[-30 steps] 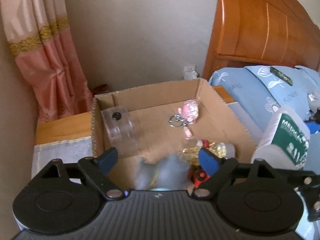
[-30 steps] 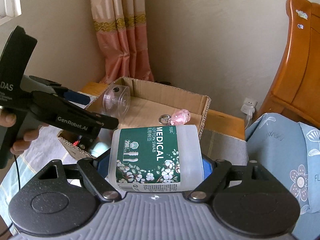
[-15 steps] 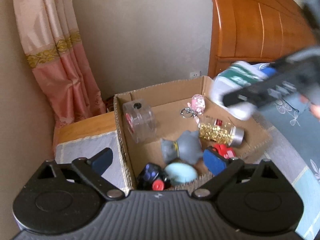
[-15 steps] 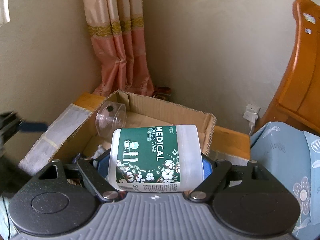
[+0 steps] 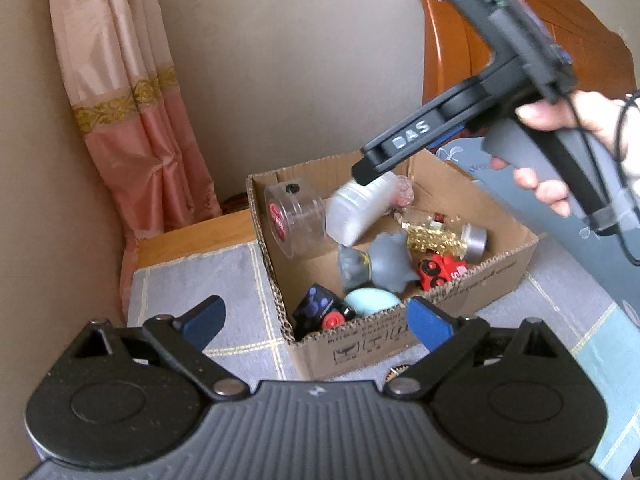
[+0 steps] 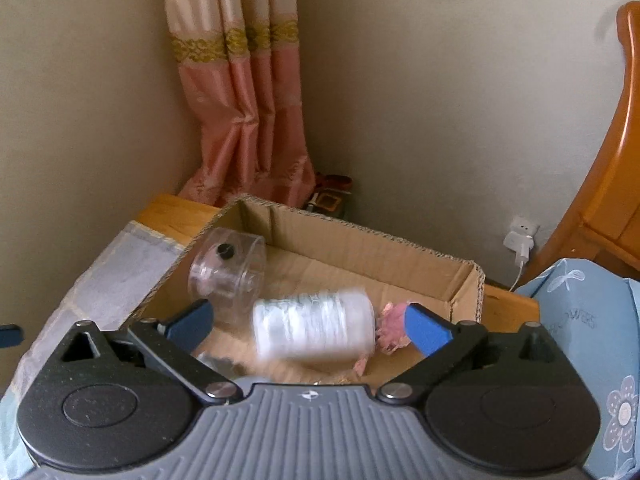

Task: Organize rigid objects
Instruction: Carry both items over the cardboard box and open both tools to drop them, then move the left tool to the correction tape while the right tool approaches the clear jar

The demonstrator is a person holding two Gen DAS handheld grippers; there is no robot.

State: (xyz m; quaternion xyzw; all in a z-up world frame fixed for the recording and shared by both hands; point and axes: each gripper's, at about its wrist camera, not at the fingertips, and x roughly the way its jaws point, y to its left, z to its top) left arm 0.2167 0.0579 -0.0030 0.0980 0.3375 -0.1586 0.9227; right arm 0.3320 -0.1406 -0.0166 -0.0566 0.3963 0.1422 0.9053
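A cardboard box point(image 5: 460, 292) stands on the bed and holds several small objects. The white cotton swab jar point(image 6: 314, 330) is blurred, free between my right gripper's open fingers and dropping into the box point(image 6: 372, 240); it also shows in the left wrist view point(image 5: 360, 212) below the right gripper's tip. My right gripper point(image 6: 310, 326) is open over the box. My left gripper point(image 5: 316, 320) is open and empty, in front of the box's near wall. Inside lie a clear round case point(image 5: 294, 216), a grey figure point(image 5: 380, 264), a jar of gold beads point(image 5: 444, 236) and a red toy point(image 5: 438, 270).
A pink keychain point(image 6: 394, 326) lies in the box by the far right wall. A wooden headboard point(image 5: 500, 40) rises at the right, a pink curtain point(image 5: 132, 120) hangs at the left. A charger point(image 6: 520, 242) is plugged into the wall behind the box. The bed carries a checked cover point(image 5: 208, 276).
My right gripper has opened and let go of the cotton swab jar, which now falls into the box. My left gripper has drawn back from the box and stays open.
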